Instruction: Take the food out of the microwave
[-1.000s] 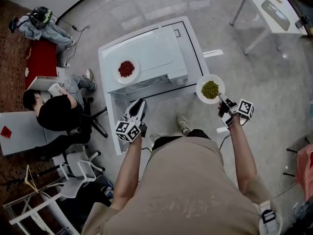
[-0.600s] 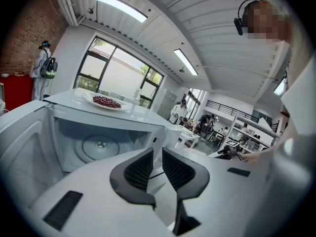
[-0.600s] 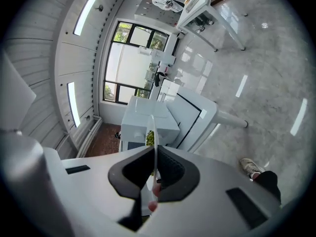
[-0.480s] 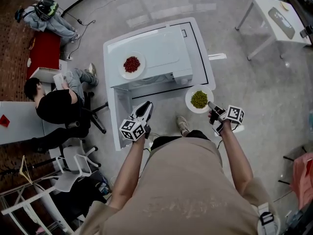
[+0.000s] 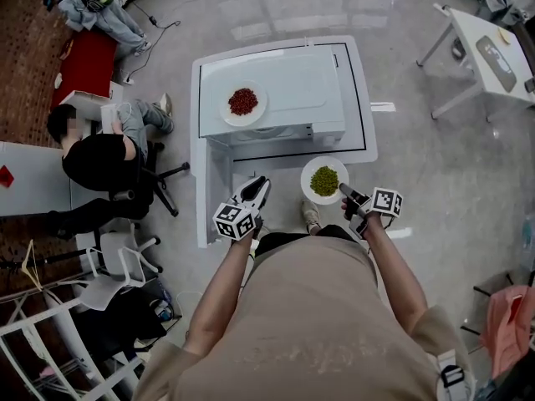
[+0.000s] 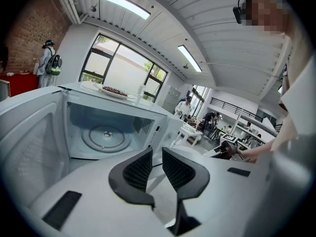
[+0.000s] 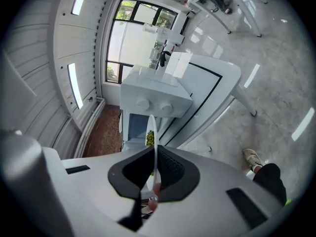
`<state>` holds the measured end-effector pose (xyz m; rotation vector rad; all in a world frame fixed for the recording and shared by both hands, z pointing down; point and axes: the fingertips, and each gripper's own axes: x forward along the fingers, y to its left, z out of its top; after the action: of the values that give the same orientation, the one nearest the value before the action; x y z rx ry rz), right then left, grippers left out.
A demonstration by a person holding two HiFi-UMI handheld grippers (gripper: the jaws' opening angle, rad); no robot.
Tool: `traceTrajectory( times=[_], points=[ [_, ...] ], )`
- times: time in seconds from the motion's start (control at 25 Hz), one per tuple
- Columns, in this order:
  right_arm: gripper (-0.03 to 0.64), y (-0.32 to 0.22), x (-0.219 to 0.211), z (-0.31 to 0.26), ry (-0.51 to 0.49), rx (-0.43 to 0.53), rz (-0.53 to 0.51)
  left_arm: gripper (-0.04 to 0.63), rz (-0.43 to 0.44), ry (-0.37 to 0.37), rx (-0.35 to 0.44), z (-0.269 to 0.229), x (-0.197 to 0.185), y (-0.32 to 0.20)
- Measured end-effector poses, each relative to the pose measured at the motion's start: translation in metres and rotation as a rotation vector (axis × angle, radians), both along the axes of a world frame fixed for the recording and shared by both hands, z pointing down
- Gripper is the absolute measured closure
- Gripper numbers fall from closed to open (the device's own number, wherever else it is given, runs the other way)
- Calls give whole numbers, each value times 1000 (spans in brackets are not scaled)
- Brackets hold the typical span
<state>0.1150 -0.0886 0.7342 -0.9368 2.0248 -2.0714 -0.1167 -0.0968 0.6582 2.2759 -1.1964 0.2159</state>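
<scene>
Clamping right claw (image 5: pixel 344 192) on the rim of the plate (image 5: pixel 310 172) of peas (image 5: pixel 324 180), just outside the open microwave (image 5: pixel 292 90). Keeping left claw (image 5: pixel 256 187) narrow, nothing in it, aimed at the bare turntable (image 6: pixel 104 136). Reads like the carry-off step, food already out. Next up: needs holding it level and picking a landing spot, maybe up top beside the red plate (image 5: pixel 229 109).

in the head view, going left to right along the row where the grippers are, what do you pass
seated person in black → left gripper → plate of green food → right gripper
</scene>
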Motion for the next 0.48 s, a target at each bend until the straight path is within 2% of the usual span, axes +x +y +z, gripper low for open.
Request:
traceTrajectory(
  times=[0.2,0.48],
  points=[
    [598,-2,-24,-1,-7,17,-46,543,-8,6,-9,6,1,10],
    [598,-8,-38,7,-13,12,-58,543,-12,21,-9,5,6,16]
  ],
)
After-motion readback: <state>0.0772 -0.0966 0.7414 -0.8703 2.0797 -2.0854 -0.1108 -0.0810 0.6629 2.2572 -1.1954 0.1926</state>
